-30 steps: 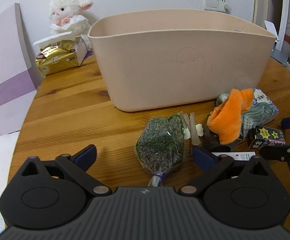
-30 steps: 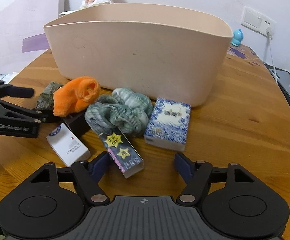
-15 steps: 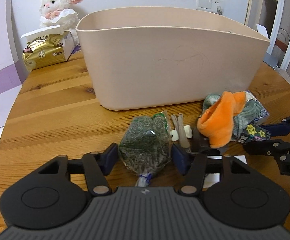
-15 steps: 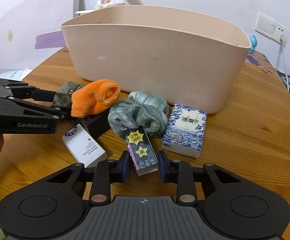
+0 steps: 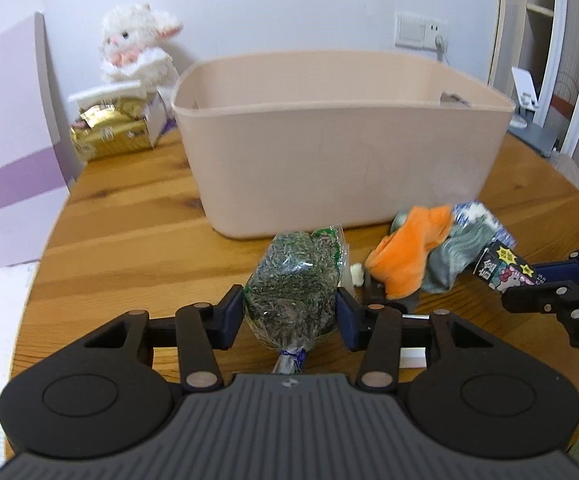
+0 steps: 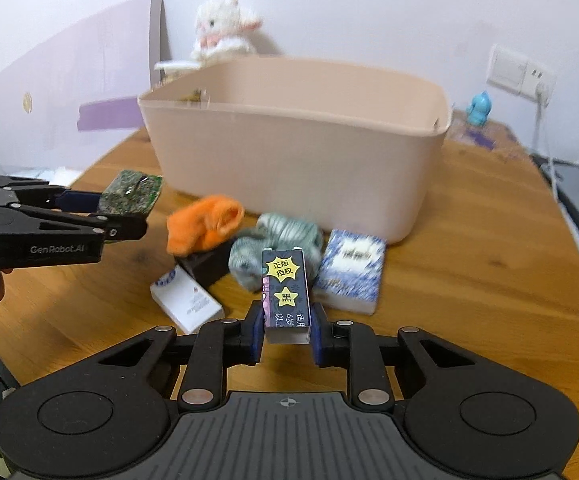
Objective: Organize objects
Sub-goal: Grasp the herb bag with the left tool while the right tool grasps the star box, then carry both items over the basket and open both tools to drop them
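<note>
My left gripper (image 5: 289,316) is shut on a clear bag of green dried herbs (image 5: 295,280) and holds it above the wooden table (image 5: 129,240), in front of the beige tub (image 5: 341,136). The bag also shows in the right wrist view (image 6: 131,194). My right gripper (image 6: 286,330) is shut on a small dark box with yellow stars (image 6: 285,288), lifted off the table; the box also shows in the left wrist view (image 5: 505,270). An orange cloth (image 6: 203,228), a grey-green cloth (image 6: 277,240), a blue-white tissue pack (image 6: 349,272), a white box (image 6: 187,300) and a black box (image 6: 209,264) lie by the tub.
A plush lamb (image 5: 135,46) sits on a gold tissue pack (image 5: 109,136) at the back left. A purple-white board (image 5: 5,140) leans left of the table. A small blue figure (image 6: 479,108) and a wall socket with cable (image 6: 517,72) are at the back right.
Both grippers closed on their items, the left on the herb bag and the right on the starred box, and both have lifted them off the table.
</note>
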Tool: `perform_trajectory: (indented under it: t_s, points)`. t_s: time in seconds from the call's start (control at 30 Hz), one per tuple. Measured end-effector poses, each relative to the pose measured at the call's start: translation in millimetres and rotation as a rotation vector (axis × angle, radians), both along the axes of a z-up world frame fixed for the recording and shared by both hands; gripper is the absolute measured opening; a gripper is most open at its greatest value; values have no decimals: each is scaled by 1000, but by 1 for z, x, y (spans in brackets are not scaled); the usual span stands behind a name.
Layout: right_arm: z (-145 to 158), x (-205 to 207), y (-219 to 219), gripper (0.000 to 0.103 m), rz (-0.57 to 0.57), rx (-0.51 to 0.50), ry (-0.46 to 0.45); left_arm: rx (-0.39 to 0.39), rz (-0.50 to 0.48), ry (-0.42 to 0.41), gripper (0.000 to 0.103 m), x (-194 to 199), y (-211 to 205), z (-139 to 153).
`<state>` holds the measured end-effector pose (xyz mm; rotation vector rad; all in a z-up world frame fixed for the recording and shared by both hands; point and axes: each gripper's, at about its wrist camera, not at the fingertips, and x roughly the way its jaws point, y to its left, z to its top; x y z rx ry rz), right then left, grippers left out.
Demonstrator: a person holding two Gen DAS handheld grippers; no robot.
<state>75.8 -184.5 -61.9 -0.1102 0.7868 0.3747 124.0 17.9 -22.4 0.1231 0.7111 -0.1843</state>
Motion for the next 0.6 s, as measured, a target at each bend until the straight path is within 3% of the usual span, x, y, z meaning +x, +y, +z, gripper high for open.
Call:
perform_trajectory:
  t_s: [0.33, 0.6]
  points:
    - [56, 11, -29, 22, -79, 48, -159, 0, 31, -132, 50, -15, -2, 54]
    - [84, 69, -23, 22, -87, 63, -233, -10, 43, -200, 50, 25, -13, 86]
